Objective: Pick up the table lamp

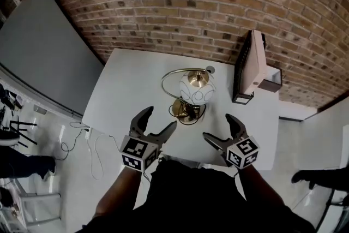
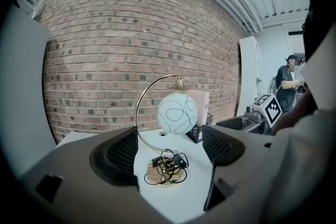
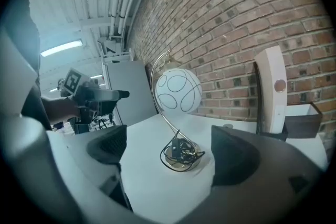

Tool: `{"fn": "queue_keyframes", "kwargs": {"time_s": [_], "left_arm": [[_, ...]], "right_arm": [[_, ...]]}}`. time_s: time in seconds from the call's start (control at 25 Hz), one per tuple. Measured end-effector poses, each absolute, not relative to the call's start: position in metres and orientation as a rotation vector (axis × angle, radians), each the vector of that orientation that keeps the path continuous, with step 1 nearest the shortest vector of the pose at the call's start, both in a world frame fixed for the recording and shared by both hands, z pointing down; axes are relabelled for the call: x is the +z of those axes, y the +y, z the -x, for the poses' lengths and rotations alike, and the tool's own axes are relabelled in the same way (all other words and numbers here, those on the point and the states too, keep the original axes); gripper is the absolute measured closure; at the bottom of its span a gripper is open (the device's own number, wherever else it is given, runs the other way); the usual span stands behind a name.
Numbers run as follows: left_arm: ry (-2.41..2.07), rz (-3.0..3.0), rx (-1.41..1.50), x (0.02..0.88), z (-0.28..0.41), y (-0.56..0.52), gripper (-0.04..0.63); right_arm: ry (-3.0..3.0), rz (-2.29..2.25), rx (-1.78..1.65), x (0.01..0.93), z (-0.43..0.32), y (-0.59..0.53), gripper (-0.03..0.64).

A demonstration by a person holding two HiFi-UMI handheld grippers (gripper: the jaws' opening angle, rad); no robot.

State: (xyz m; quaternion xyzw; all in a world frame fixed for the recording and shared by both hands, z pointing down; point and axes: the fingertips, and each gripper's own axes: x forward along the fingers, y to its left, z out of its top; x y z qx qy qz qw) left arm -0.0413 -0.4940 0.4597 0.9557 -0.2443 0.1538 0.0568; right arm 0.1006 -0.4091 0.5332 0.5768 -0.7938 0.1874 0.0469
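Note:
The table lamp (image 1: 195,89) stands on the white table (image 1: 131,84): a white globe with thin dark swirls hangs from a curved brass arm above a round brass base with its black cord coiled on it. In the left gripper view the lamp's globe (image 2: 177,113) and base (image 2: 165,170) sit ahead between the jaws. In the right gripper view the lamp (image 3: 178,92) stands ahead, its base (image 3: 182,158) between the jaws. My left gripper (image 1: 162,119) and right gripper (image 1: 216,128) are both open and empty at the table's near edge, either side of the base, short of it.
A thin white upright panel in a black stand (image 1: 251,65) with a small dark box (image 1: 271,79) stands at the table's right, by the brick wall. A grey board (image 1: 43,52) leans at the left. Cables lie on the floor (image 1: 82,139).

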Motion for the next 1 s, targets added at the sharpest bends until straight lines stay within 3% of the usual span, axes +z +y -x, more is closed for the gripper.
{"fn": "queue_keyframes", "kwargs": {"time_s": [1.0], "left_arm": [[-0.336, -3.086, 0.451, 0.453, 0.001, -0.599, 0.213]], "right_arm": [[-2.015, -2.076, 0.578, 0.582, -0.119, -0.467, 0.158]]}}
